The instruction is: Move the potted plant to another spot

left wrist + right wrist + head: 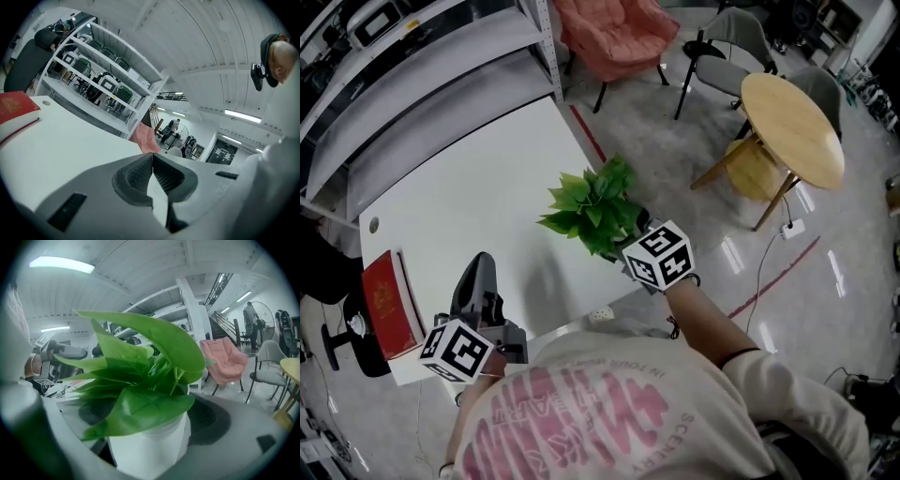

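The potted plant [595, 204] has broad green leaves and a white pot [149, 442]. It is at the right edge of the white table [469, 187], near the front corner. My right gripper [628, 230] is shut on the pot, with one jaw on each side of it; the leaves hide the pot in the head view. I cannot tell whether the pot touches the tabletop. My left gripper [480, 264] is over the table's front left part, shut, with its ribbed pads [140, 174] pressed together and nothing between them.
A red book [386, 305] lies at the table's front left edge. White shelving [412, 75] runs behind the table. To the right on the floor are a round wooden table [792, 127], a pink chair [614, 33] and a grey chair [727, 56].
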`<state>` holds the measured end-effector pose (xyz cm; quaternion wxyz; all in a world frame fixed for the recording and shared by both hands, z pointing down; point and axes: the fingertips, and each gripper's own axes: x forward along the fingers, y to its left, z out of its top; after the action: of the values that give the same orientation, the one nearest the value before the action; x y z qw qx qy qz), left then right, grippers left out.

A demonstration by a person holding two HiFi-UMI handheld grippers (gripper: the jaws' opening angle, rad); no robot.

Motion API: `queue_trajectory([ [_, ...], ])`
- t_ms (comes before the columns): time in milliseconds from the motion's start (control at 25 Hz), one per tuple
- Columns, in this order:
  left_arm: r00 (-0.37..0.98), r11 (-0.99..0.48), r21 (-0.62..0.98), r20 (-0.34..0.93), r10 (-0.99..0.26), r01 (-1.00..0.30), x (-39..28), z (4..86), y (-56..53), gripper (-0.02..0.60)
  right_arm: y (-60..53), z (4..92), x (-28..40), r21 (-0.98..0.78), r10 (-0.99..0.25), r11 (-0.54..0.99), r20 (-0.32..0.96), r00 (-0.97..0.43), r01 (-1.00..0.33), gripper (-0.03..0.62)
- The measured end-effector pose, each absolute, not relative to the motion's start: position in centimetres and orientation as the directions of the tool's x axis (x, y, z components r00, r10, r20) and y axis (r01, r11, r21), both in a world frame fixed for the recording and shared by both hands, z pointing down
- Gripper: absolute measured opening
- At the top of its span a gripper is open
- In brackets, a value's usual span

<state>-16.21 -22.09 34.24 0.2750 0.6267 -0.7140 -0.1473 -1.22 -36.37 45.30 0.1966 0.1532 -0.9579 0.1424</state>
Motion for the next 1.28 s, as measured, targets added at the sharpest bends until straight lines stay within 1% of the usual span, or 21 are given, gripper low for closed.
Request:
queue_trajectory([
  [360, -0.086, 0.177, 0.577, 0.181, -0.980, -0.797, -18.6, 35.7, -22.1, 0.005, -36.4, 45.2, -1.2, -0.218, -0.249, 0.913, 0.373, -0.894, -0.345, 0.491],
  [600, -0.077, 0.164, 0.591, 0.170, -0.982, -0.790, -19.5, 35.8, -21.9, 0.005, -36.4, 45.2, -1.2, -0.221, -0.261, 0.904, 0.391, -0.883, -0.365, 0.491],
  [880, -0.040, 0.122, 0.596, 0.149, -0.988, -0.794, -21.0, 34.9, -21.6, 0.005, -36.0, 46.2, -1.0, -0.237, -0.295, 0.864, 0.475, -0.829, -0.444, 0.491],
  [1000, -0.013, 0.096, 0.591, 0.142, -0.990, -0.801, -21.5, 33.7, -21.5, 0.005, -35.6, 46.3, -0.5, -0.206, -0.339, 0.843, 0.515, -0.787, -0.498, 0.491],
  [1080, -0.003, 0.085, 0.590, 0.138, -0.990, -0.803, -22.0, 33.1, -21.2, 0.005, -35.4, 46.3, -0.1, -0.203, -0.373, 0.818, 0.524, -0.765, -0.538, 0.491],
  [1280, 0.015, 0.068, 0.593, 0.134, -0.991, -0.803, -23.0, 32.7, -19.9, 0.005, -34.4, 46.4, 0.5, -0.264, -0.434, 0.738, 0.518, -0.737, -0.621, 0.491],
])
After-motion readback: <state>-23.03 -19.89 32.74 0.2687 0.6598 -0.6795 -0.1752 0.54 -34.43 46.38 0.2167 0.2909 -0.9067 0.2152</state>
